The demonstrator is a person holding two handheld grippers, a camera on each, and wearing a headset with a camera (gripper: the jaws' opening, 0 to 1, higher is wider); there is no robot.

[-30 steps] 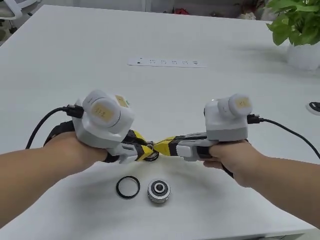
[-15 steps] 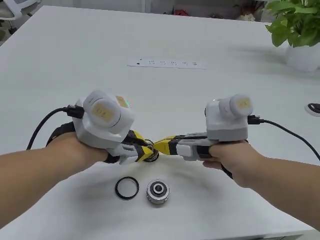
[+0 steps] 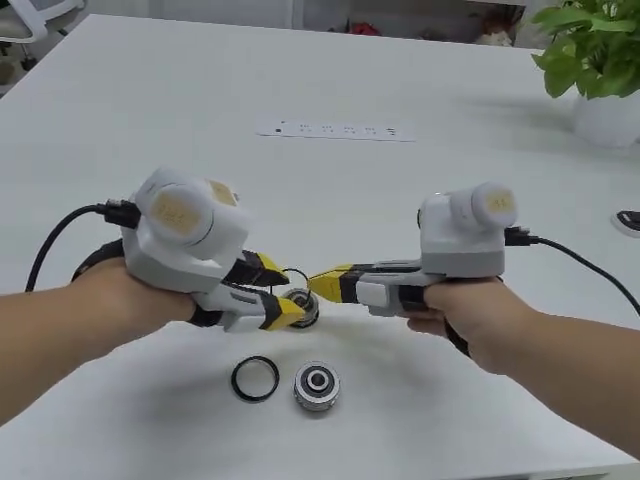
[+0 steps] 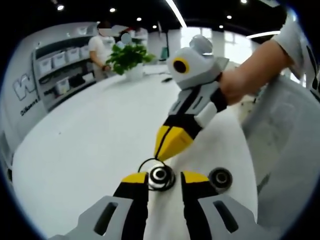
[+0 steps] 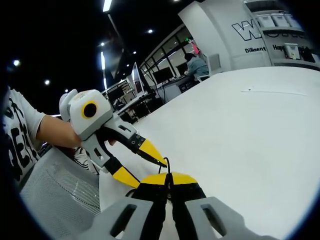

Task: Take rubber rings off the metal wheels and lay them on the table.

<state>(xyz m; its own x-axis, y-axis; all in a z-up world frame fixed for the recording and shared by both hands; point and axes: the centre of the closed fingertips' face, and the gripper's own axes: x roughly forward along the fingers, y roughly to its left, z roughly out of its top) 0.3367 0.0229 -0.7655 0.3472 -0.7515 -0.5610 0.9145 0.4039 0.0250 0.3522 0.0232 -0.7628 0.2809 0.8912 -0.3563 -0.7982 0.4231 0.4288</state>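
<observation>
My left gripper point(image 3: 288, 294) is shut on a small metal wheel point(image 3: 302, 308), which sits between its yellow-tipped jaws in the left gripper view point(image 4: 161, 176). Facing it, my right gripper point(image 3: 318, 285) is shut on a thin black rubber ring point(image 3: 292, 273). The ring point(image 4: 146, 163) loops partly off the held wheel. In the right gripper view a strand of the ring point(image 5: 167, 165) rises between the shut jaws of the right gripper point(image 5: 169, 181). A loose black ring point(image 3: 255, 378) and a bare metal wheel point(image 3: 317, 385) lie on the white table point(image 3: 200, 110) just in front.
A white power strip point(image 3: 333, 128) lies at mid-table. A potted plant point(image 3: 595, 60) stands at the far right corner, with a small black object point(image 3: 630, 217) at the right edge. Black cables trail from both grippers. A person stands far off beyond the table point(image 4: 102, 47).
My left gripper has drawn back to the left and rolled, with the wheel in it. The two grippers stand further apart, and the ring now loops out between them.
</observation>
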